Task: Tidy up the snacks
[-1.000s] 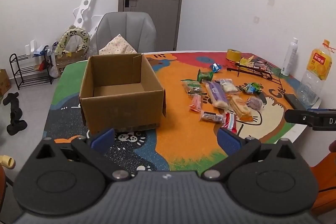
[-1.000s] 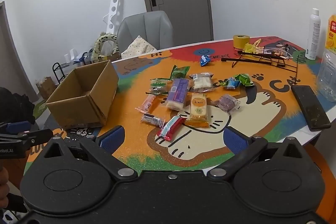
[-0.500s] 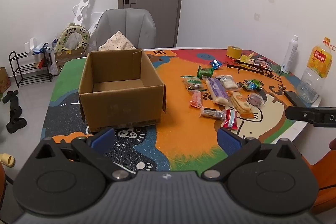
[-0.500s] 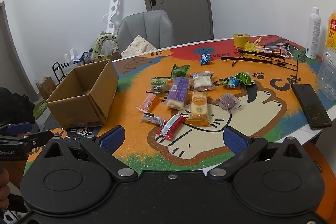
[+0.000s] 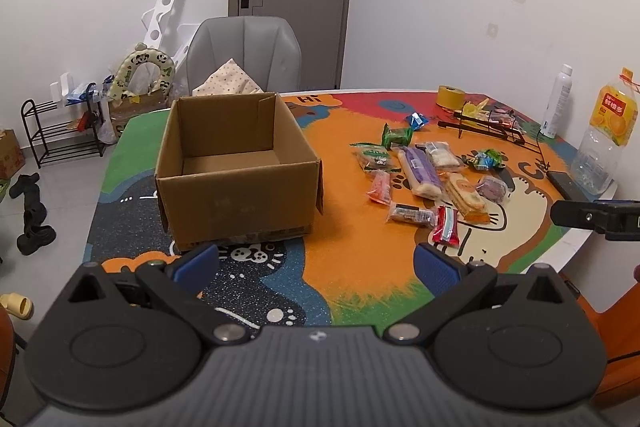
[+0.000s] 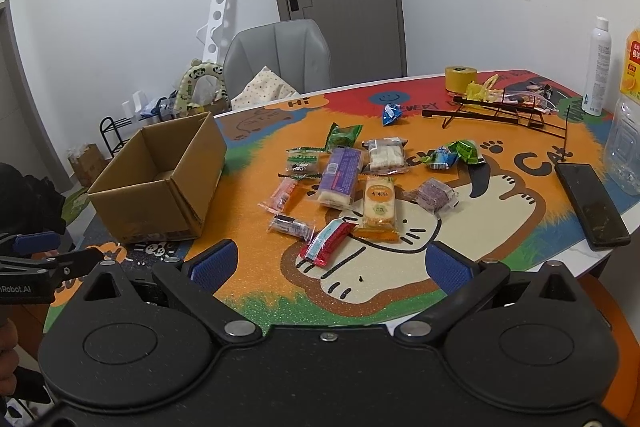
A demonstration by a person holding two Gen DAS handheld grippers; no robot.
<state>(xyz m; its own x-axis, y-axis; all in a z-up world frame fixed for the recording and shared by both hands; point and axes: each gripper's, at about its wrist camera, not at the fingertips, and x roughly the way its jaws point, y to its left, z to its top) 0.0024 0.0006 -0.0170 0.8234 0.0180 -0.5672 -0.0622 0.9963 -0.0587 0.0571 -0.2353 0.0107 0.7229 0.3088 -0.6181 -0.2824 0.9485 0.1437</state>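
Note:
An empty open cardboard box [image 5: 236,175] [image 6: 160,183] stands on the left part of the colourful cat-print table mat [image 5: 360,287]. Several wrapped snacks lie scattered right of it, among them a purple pack [image 6: 340,177], an orange biscuit pack [image 6: 378,207] and a red-and-blue bar [image 6: 326,241]. My left gripper [image 5: 316,263] is open above the table's near edge, in front of the box. Near the front edge too, my right gripper [image 6: 330,263] hangs open just short of the red-and-blue bar. Neither holds anything.
A black phone [image 6: 592,205], a clear bottle [image 6: 624,147], a white spray can [image 6: 598,67], a black wire rack [image 6: 504,111] and a yellow tape roll [image 6: 460,79] sit at the right and back. A grey chair [image 5: 244,59] stands behind the table.
Both grippers have drawn back slightly from the table and risen a little. Box and snacks have not moved.

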